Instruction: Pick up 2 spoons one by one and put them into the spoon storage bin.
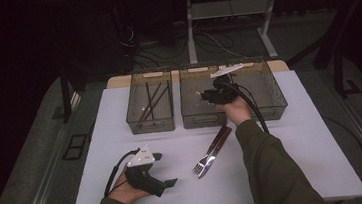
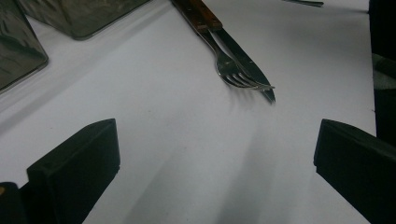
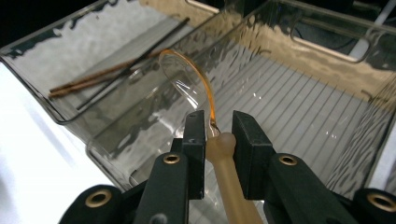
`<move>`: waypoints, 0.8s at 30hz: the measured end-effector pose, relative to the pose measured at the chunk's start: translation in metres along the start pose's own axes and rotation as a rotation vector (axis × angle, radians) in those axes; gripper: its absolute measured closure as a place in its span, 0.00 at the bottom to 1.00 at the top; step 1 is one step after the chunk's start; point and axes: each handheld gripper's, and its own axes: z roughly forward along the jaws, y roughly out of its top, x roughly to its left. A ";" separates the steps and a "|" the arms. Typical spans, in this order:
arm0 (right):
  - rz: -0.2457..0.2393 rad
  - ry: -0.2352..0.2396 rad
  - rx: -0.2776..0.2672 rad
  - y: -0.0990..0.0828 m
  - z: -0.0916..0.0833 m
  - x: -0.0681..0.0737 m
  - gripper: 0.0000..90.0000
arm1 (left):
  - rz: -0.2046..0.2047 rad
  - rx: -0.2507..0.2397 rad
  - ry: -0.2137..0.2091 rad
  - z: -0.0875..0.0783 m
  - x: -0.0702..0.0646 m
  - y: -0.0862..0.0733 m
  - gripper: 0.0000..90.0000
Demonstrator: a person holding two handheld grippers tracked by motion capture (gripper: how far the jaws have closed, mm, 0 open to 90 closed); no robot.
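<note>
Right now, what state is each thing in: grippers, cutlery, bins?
Right gripper: shut on the spoon, over the right bin.
Spoon: clear bowl, tan handle clamped, held in the air.
Left gripper: open, nothing between its jaws.
Fork and knife: lying together on the table.
Left bin: holds chopsticks.
Right bin: looks empty.

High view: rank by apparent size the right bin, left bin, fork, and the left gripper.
1. Right bin, widest.
2. Left bin, narrower.
3. Left gripper and fork: look about alike, and the gripper sits nearer the camera, so no ranking between them.
</note>
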 end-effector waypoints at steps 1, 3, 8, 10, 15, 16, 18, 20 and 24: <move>-0.002 0.001 0.009 0.000 0.002 -0.001 0.84 | 0.000 0.000 -0.001 0.000 0.000 0.000 0.00; -0.003 -0.003 0.035 0.000 0.006 -0.001 0.83 | 0.000 -0.003 -0.002 0.000 0.000 0.000 0.00; 0.004 -0.007 0.089 -0.005 0.017 -0.001 0.83 | 0.002 -0.006 -0.002 0.000 0.000 0.000 0.00; 0.004 -0.006 0.109 -0.006 0.020 0.000 0.83 | 0.002 -0.006 -0.003 0.000 0.000 0.000 0.00; -0.005 -0.021 0.131 -0.008 0.024 0.000 0.82 | 0.002 -0.005 -0.004 0.000 0.000 0.000 0.00; -0.002 -0.023 0.131 -0.009 0.024 0.000 0.79 | 0.001 -0.007 -0.003 0.000 0.000 0.000 0.00; 0.020 -0.008 0.126 -0.008 0.024 -0.001 0.71 | 0.001 -0.008 -0.003 0.000 0.000 0.000 0.00; 0.020 -0.013 0.120 -0.008 0.023 -0.001 0.63 | 0.001 -0.007 -0.004 0.000 0.000 0.000 0.00; 0.027 -0.017 0.123 -0.008 0.020 0.000 0.55 | 0.000 -0.007 -0.002 0.000 0.000 0.000 0.00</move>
